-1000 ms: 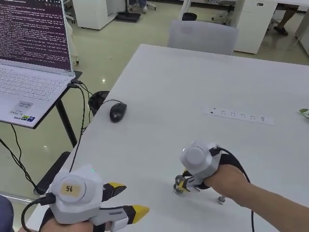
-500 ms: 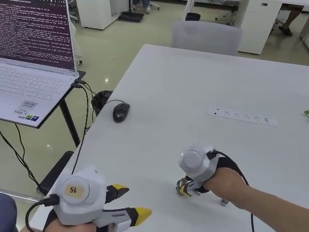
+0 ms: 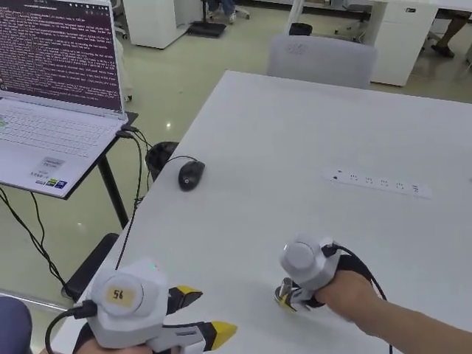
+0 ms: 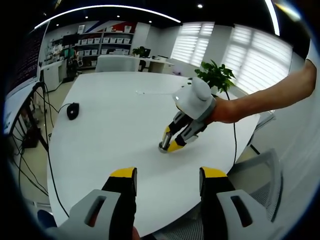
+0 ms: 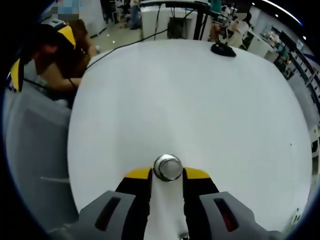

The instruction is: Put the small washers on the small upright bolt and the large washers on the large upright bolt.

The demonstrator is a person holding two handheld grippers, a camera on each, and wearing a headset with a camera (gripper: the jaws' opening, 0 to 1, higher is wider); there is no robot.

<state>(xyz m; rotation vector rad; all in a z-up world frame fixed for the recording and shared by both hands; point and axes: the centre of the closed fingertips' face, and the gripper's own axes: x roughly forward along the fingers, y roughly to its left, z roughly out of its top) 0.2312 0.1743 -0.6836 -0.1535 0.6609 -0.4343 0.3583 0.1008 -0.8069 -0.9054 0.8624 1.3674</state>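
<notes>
1. The right gripper view is showing the right claw (image 5: 167, 174) clenching a round silver metal piece (image 5: 167, 166) between its yellow tips, over the white bench (image 5: 200, 100).
2. The head view is catching just a glint of that piece beneath the right claw, near the bench's near edge (washer or bolt top, I cannot tell).
3. The left gripper view is showing the left claw (image 4: 169, 175) released, jaws well apart, holding nothing, and facing the right claw.
4. The person's hand (image 3: 346, 284) is hiding the bench behind it.
</notes>
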